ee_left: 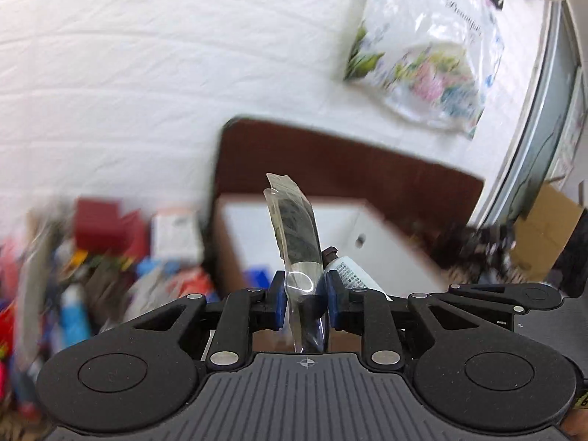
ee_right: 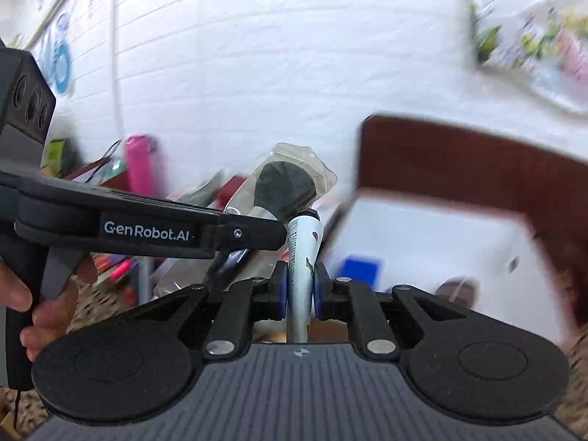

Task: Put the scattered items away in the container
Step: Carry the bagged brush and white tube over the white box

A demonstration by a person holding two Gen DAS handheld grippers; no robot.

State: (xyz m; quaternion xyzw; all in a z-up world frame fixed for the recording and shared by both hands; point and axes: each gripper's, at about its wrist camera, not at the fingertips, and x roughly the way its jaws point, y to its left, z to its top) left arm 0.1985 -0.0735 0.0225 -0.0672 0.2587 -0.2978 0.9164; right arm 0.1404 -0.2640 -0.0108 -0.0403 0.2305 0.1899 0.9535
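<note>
My left gripper (ee_left: 304, 296) is shut on a makeup brush in a clear plastic pack (ee_left: 296, 231), held upright in front of the white open box (ee_left: 389, 242). The pack also shows in the right wrist view (ee_right: 286, 183), with the left gripper's black body (ee_right: 147, 231) across the left. My right gripper (ee_right: 300, 290) is shut on a white tube with a dark cap (ee_right: 303, 253), held upright left of the white box (ee_right: 441, 242). The tube also shows beside the left fingers (ee_left: 352, 275). A blue item (ee_right: 358, 270) lies inside the box.
A heap of scattered items (ee_left: 92, 264) lies left of the box, among them a red box (ee_left: 106, 228) and a pink bottle (ee_right: 139, 165). A dark brown board (ee_left: 330, 158) stands behind the box. A floral plastic bag (ee_left: 426, 55) hangs on the white wall.
</note>
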